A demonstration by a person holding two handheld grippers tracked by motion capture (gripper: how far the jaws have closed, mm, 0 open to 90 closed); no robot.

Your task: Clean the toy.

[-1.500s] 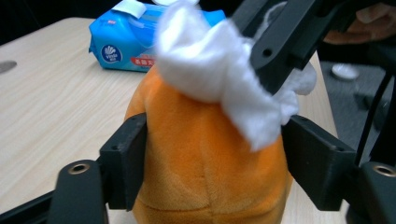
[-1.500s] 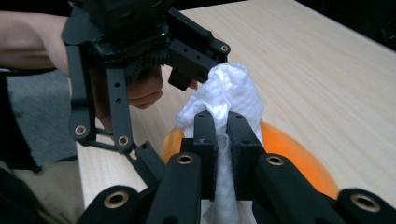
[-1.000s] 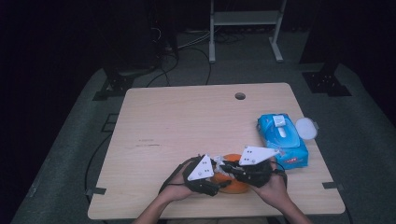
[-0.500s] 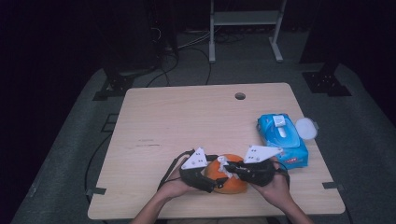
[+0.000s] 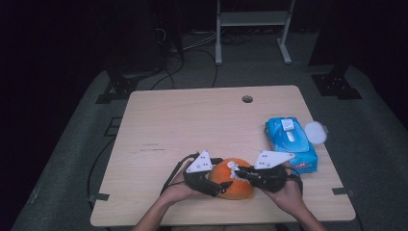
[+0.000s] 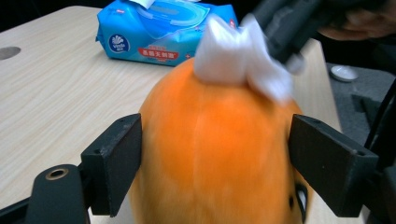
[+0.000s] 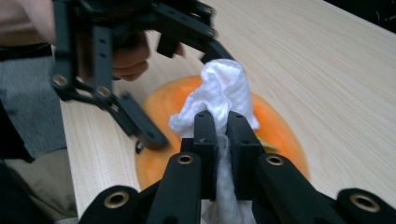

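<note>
- High view: a round orange fruit-shaped object (image 5: 234,179) lies at the near edge of the pale wooden table (image 5: 192,125), between the person's two hands.
- The left gripper (image 5: 211,185) comes at the orange object from the left, the right gripper (image 5: 235,173) from the right, each topped by a grey three-cornered plate.
- Left gripper view: the left gripper's (image 6: 212,172) black jaws stand spread on either side of the orange object (image 6: 210,149). They have just been opening, and whether the pads touch its skin cannot be told.
- Right gripper view: the right gripper (image 7: 223,126) has its jaws pressed together, pinching a crumpled white wipe (image 7: 222,91).
- The white wipe (image 6: 243,56) rests against the top of the orange object in the left gripper view.
- A blue soft pack of wet wipes (image 5: 291,142) lies on the table to the right, near the right hand, with its white round lid (image 5: 315,132) flipped open at the table's edge.
</note>
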